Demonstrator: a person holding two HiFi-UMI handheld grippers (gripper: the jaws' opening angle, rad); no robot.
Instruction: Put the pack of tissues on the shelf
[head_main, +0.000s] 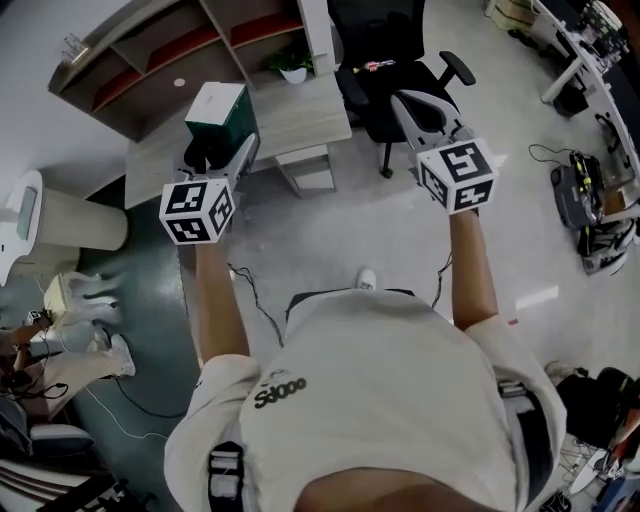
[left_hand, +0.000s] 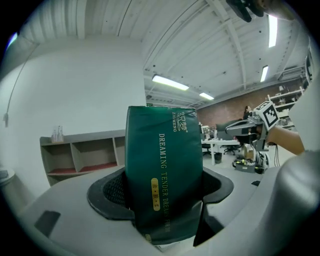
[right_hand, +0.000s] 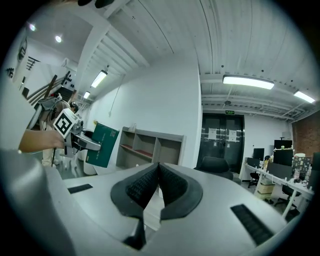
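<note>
The pack of tissues (left_hand: 165, 165) is dark green with gold print and stands upright between the black pads of my left gripper (left_hand: 162, 189), which is shut on it. From the head view, the pack (head_main: 218, 112) is held in the air over the left end of a grey desk (head_main: 300, 120), in front of the left gripper (head_main: 228, 150). The open wooden shelf (head_main: 150, 50) stands beyond it against the wall. My right gripper (right_hand: 158, 169) is shut with nothing between its pads; it hovers to the right (head_main: 425, 108), near a chair. In the right gripper view the pack (right_hand: 102, 145) shows at the left.
A black office chair (head_main: 400, 60) stands behind the right gripper. A small potted plant (head_main: 293, 68) sits at the desk's back. A white bin (head_main: 60, 215) is at the left. Cables and equipment (head_main: 590, 210) lie on the floor at the right.
</note>
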